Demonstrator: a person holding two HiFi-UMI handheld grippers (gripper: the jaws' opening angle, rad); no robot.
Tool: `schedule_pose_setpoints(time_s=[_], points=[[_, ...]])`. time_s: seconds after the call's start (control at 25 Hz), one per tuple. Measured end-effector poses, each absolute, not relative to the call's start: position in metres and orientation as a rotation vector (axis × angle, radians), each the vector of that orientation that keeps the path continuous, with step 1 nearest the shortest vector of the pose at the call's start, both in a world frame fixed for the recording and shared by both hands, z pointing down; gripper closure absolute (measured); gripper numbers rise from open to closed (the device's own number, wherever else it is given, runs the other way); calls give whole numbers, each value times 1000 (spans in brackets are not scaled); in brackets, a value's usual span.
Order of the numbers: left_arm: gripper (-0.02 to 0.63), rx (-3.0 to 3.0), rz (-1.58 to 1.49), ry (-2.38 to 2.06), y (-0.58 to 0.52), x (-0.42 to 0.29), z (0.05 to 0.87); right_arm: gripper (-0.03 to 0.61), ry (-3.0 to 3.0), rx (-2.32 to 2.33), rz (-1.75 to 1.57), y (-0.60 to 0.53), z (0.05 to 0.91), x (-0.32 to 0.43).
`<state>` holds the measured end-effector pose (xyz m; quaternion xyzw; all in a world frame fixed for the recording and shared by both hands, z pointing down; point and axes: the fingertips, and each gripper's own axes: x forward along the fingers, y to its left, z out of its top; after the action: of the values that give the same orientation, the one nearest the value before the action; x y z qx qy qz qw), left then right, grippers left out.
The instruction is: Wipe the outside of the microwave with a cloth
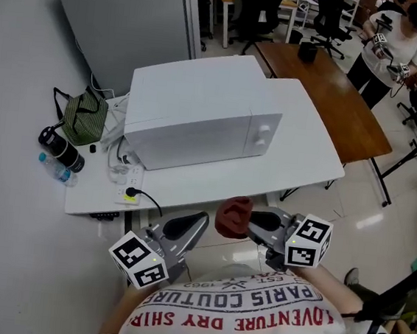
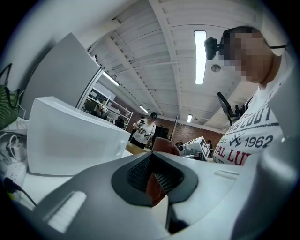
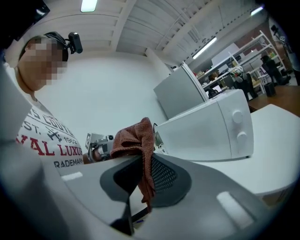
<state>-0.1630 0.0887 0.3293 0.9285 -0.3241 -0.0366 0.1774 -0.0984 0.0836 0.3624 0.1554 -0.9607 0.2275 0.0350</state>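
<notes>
Head view: microwave [image 1: 199, 117] sits mid-table [image 1: 305, 162], door and knobs toward the person, untouched. Both tools are held low at the near edge, well short of it. Right gripper [image 1: 253, 223] is clamped on a rust-brown cloth [image 1: 233, 215]; its own view shows a fold pinched between the pads with a bunch standing proud, likely left free as the wiping face. Left gripper [image 1: 199, 224] points at the cloth from just beside it, jaws a narrow slit apart, apparently holding nothing. Judged: wiping not yet begun.
</notes>
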Motion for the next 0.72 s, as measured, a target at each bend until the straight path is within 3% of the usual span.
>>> schedule_pose_setpoints(time_s=[0.72], points=[[609, 2659, -39, -933, 102, -179, 328, 543, -2978, 438, 604, 89, 354, -116]])
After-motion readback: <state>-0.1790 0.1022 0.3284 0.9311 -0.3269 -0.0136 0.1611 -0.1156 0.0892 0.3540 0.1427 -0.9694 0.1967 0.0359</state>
